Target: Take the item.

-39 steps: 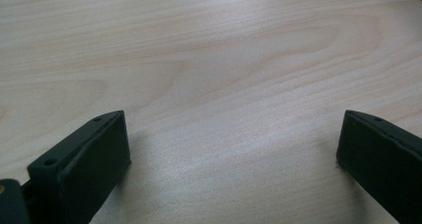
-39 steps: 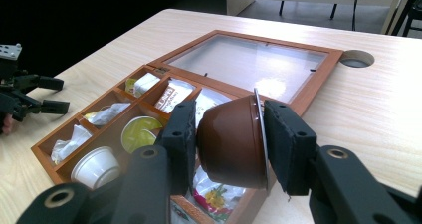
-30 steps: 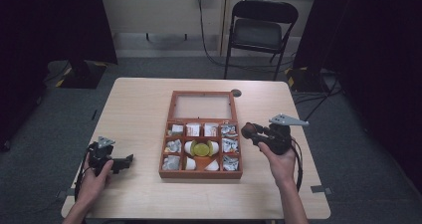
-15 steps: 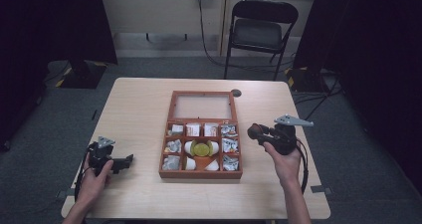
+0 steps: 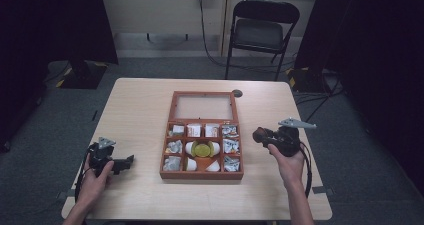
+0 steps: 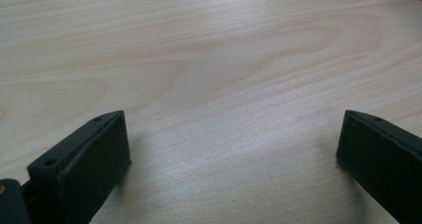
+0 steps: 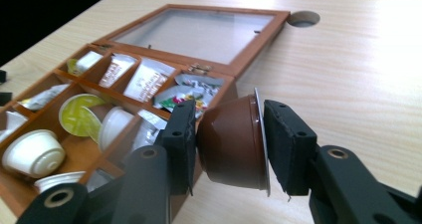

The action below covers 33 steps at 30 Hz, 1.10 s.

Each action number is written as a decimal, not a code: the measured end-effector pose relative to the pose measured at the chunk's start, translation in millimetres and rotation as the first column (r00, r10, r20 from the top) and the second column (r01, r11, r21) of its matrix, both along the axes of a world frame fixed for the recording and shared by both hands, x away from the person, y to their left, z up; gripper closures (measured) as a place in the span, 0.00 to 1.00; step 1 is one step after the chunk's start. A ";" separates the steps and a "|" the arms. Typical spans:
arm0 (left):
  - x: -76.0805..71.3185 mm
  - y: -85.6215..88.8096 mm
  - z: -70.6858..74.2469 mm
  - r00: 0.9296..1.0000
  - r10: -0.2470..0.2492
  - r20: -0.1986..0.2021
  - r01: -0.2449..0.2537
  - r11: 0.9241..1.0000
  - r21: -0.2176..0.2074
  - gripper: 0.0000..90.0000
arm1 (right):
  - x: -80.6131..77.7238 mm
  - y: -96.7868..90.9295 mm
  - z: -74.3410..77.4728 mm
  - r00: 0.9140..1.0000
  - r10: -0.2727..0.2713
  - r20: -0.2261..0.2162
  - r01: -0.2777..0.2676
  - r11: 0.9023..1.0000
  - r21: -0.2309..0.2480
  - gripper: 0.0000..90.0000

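Looking down from the high view, a wooden compartment box (image 5: 202,140) is seen at the middle of the table (image 5: 140,110), its glass lid laid flat toward the far edge so that every compartment is open to reach. The right gripper (image 5: 261,135) is held just off the box's right side, while the left gripper (image 5: 131,160) is rested low near the front left corner, well apart from the box and seemingly parked out of the way. In the left gripper view, the jaws are seen spread wide over bare wood with nothing between them. In the right gripper view, a brown coffee capsule (image 7: 234,142) is clamped across its base and foil rim, a grip that probably keeps the tapered cup from slipping; behind it, white pods (image 7: 35,154), a green-lidded pod (image 7: 77,113) and sachets (image 7: 144,79) are seen sorted by compartment.
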<state>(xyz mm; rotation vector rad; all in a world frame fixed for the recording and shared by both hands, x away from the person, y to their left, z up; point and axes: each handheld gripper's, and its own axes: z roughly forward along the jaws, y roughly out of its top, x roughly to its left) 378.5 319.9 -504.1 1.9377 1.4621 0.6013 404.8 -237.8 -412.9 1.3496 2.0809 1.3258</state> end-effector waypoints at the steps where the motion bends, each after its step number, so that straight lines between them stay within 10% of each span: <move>1: 0.0 0.0 0.0 1.000 0.000 0.000 0.000 1.000 -0.001 0.00 | 1.6 -1.2 -4.4 1.000 -0.003 -0.011 0.003 1.000 -0.009 0.64; 33: 0.0 0.0 0.0 1.000 0.000 0.000 0.000 1.000 0.000 0.00 | 18.1 -1.2 -44.6 0.991 -0.012 -0.130 -0.004 0.993 -0.119 0.64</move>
